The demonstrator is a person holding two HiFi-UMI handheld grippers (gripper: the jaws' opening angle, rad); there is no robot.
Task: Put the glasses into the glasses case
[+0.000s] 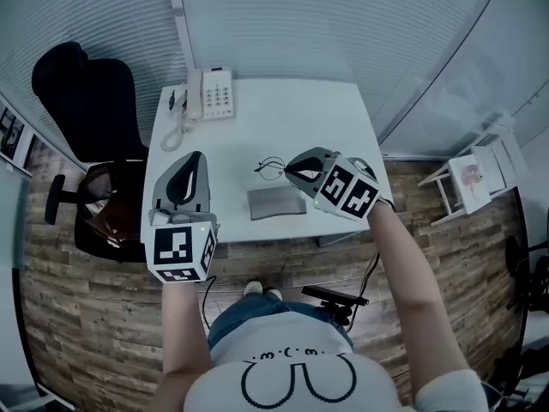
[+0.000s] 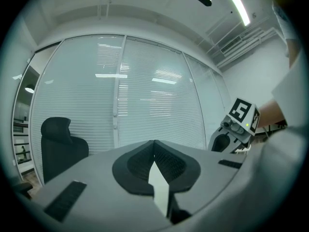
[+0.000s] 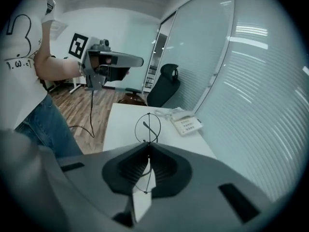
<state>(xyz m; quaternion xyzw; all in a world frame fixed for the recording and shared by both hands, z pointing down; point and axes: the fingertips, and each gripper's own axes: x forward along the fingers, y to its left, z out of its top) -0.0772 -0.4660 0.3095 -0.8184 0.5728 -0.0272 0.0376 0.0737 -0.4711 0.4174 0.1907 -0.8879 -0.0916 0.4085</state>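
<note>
The thin wire-framed glasses (image 1: 271, 168) hang over the white table (image 1: 283, 118), pinched by the frame in my right gripper (image 1: 288, 172), which is shut on them and tilts downward. In the right gripper view one round lens (image 3: 147, 127) sticks out past the closed tips and the other shows between the jaws. The flat grey glasses case (image 1: 276, 203) lies closed on the table just below the glasses, near the front edge. My left gripper (image 1: 195, 160) hovers level over the table's left side, apart from the case. Its jaws (image 2: 154, 142) meet with nothing between them.
A white desk phone (image 1: 211, 93) with a coiled cord sits at the table's far left corner. A black office chair (image 1: 86, 101) stands left of the table. Window blinds run behind it. A white side stand (image 1: 476, 174) is at the right.
</note>
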